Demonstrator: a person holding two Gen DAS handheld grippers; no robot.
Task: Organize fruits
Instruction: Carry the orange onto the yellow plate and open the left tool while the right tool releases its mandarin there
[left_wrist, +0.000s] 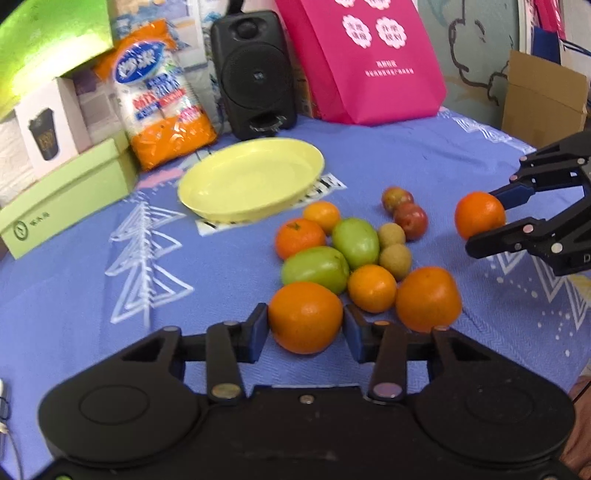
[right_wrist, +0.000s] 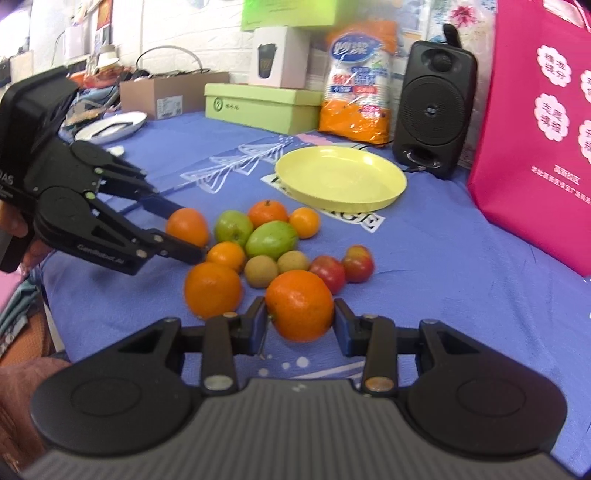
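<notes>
Fruit lies in a loose heap on the blue tablecloth (left_wrist: 74, 295), just in front of the empty yellow plate (left_wrist: 251, 179); none of it is on the plate yet.

Largest risk, as I judge it: that plate is shallow and sits tilted, one edge riding up on the cloth. Anything round set down on it off-centre may roll across and off.

Next, the pink bag (left_wrist: 362, 59) and the black speaker (left_wrist: 255, 74) stand close behind the plate. Reaching too far could knock either one.

Then the heap itself. Both tongs are working at its edges at once. My left tongs (left_wrist: 306, 325) are narrowed onto an orange (left_wrist: 306, 317), pads pressing both sides. A second big orange (left_wrist: 428, 299) touches the right-hand finger, so lifting may drag or nudge it, and the green fruits (left_wrist: 332, 254) behind are packed tight enough to scatter.

My right tongs (right_wrist: 300, 314) are likewise closed on another orange (right_wrist: 300, 304), which looks lifted clear of the cloth. The grip sits near the fruit's middle but the skin is smooth; a quick swing could let it slip.

Smallest: the red fruits (right_wrist: 343, 266) and the brownish ones (right_wrist: 277, 267) lie just beyond that orange and would roll at a light touch.

Both arms heading for one plate may also cross paths.
</notes>
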